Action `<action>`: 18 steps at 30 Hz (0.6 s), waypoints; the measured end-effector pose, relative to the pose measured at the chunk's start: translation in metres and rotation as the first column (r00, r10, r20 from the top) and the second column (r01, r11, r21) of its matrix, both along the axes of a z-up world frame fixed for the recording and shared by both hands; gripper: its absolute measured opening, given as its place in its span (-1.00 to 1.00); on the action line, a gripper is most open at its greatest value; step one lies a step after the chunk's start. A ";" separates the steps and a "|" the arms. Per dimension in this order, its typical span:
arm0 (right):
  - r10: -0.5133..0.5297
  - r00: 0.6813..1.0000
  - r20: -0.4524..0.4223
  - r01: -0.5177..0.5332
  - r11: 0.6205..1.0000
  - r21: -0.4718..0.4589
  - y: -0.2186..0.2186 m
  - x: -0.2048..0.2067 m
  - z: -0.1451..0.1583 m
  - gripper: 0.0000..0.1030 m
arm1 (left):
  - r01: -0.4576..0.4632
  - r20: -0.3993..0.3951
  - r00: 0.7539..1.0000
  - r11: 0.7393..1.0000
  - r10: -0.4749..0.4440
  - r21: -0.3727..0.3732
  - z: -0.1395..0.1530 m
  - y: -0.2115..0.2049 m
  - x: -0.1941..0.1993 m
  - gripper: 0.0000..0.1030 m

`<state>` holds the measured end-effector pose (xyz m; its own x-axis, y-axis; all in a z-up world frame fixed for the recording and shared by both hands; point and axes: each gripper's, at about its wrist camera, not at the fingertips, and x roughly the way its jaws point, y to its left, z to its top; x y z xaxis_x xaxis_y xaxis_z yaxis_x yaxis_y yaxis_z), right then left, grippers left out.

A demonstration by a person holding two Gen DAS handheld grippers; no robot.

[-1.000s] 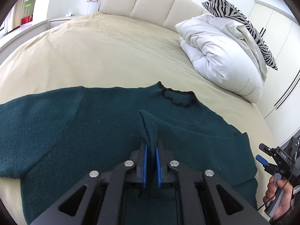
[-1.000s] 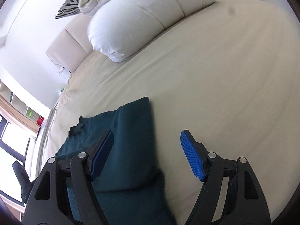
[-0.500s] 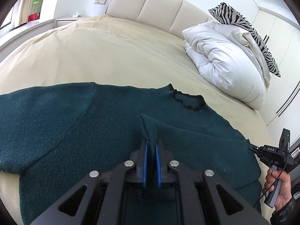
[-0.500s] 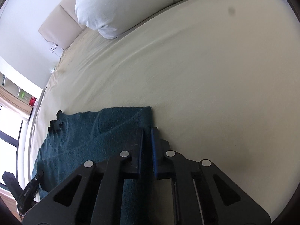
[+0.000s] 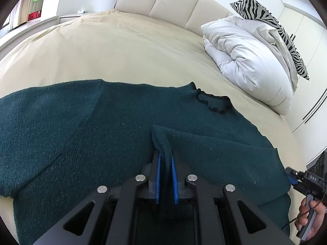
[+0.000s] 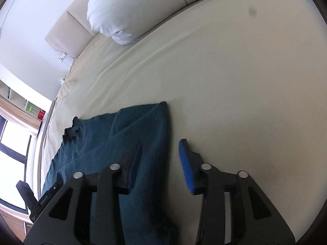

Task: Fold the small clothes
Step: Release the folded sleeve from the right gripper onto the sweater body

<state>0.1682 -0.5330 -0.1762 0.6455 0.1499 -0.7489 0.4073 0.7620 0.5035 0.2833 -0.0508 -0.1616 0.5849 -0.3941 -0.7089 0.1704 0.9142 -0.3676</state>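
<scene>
A dark teal knit sweater (image 5: 85,126) lies flat on the cream bed, its neck with a black frilled trim (image 5: 214,104) facing away. Its right sleeve is folded in over the body. My left gripper (image 5: 166,163) is shut on the sleeve's cuff end (image 5: 161,140), holding it over the sweater's middle. In the right wrist view my right gripper (image 6: 161,163) is open, its jaws astride the sweater's folded right edge (image 6: 161,134), holding nothing. The right gripper also shows in the left wrist view (image 5: 302,180), at the sweater's right side.
The cream bed (image 5: 122,47) spreads wide beyond the sweater. A white folded duvet (image 5: 245,59) and a zebra-print pillow (image 5: 271,24) lie at the far right by the padded headboard (image 5: 173,4). White wardrobes stand to the right.
My right gripper, shut at the sweater's right edge half a second ago, has opened. My left gripper has stayed shut on the cuff and carried it a little lower over the sweater.
</scene>
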 end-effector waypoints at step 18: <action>0.098 0.994 -0.045 -0.105 0.978 -0.180 0.042 -0.027 -0.010 -0.73 | -0.022 0.017 1.000 1.000 0.022 0.008 0.017 0.015 -0.017 -0.34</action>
<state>0.1408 -0.4910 -0.1861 0.6062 0.0723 -0.7920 0.3385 0.8777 0.3392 0.2667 -0.0358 -0.1449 0.6053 -0.3747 -0.7023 0.1560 0.9210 -0.3570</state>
